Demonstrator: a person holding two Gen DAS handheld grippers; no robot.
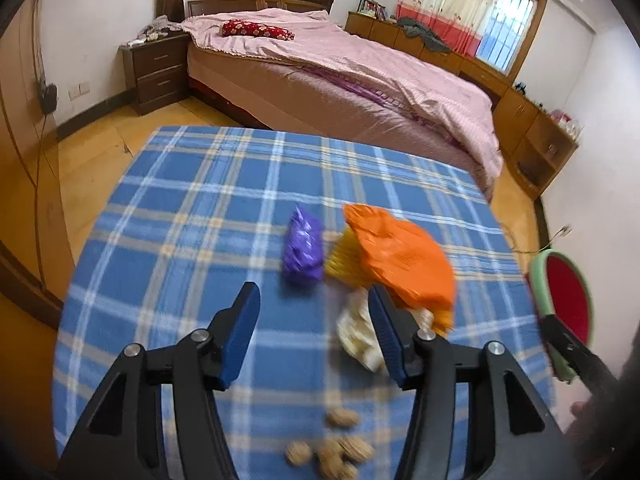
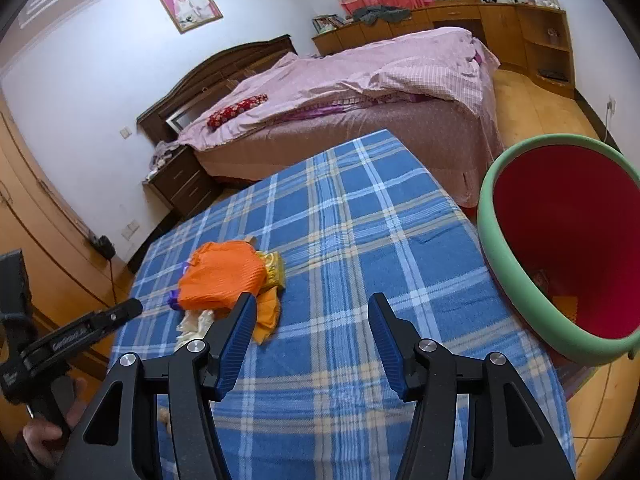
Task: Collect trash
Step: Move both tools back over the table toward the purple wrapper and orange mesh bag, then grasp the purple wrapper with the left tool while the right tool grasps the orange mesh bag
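A pile of trash lies on the blue plaid table [image 1: 192, 216]: an orange bag [image 1: 400, 256], a purple wrapper [image 1: 303, 246], a yellow packet [image 1: 344, 258], a white crumpled wrapper [image 1: 358, 332] and several walnut shells [image 1: 332, 446] near the front edge. My left gripper [image 1: 314, 308] is open and empty, just short of the pile, the white wrapper beside its right finger. My right gripper [image 2: 312, 316] is open and empty over the table [image 2: 360, 208], right of the orange bag [image 2: 222, 274]. The red bin with a green rim [image 2: 568, 240] stands off the table's right side.
A bed with a pink quilt [image 1: 360, 68] stands beyond the table. A dark nightstand [image 1: 156, 72] is at its left. Wooden cabinets [image 1: 532, 136] line the far right wall. The bin [image 1: 564, 300] shows at the right edge of the left wrist view.
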